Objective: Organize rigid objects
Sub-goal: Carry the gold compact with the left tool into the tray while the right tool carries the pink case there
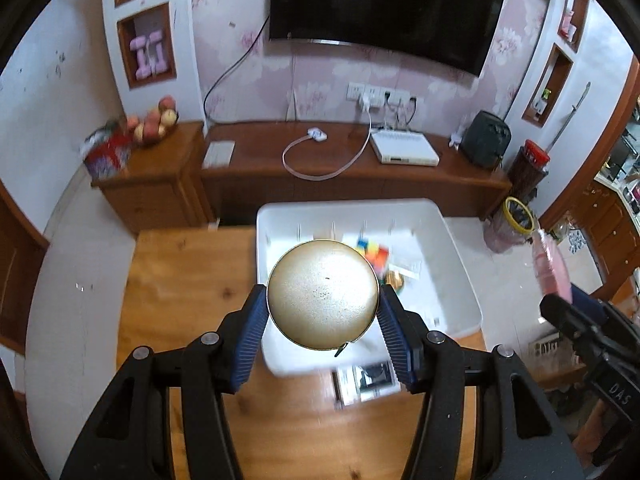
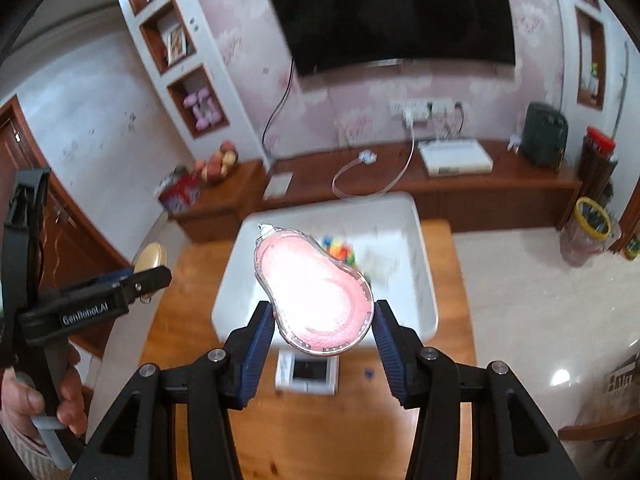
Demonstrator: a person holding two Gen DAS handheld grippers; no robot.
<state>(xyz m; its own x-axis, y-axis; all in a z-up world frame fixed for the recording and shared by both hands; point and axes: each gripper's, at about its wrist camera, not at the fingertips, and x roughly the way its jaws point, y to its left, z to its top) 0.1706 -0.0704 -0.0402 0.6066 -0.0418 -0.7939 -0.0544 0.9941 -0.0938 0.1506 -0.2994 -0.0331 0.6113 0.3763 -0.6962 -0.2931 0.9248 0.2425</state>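
Gold metal fills the left gripper [image 1: 323,312]: a round tin [image 1: 322,294] is clamped between its blue pads [image 1: 251,336], held above the near wall of a white bin [image 1: 460,256]. The right gripper [image 2: 323,330] clasps a pink pear-shaped case [image 2: 316,292] over the same bin, its narrow end pointing away. Inside the bin lies a multicoloured cube [image 1: 373,255]. Bin and a small white box [image 2: 307,372] rest on a wooden counter [image 1: 192,280]. Behind, a dark television [image 1: 384,8] hangs above a low wooden cabinet [image 1: 352,168].
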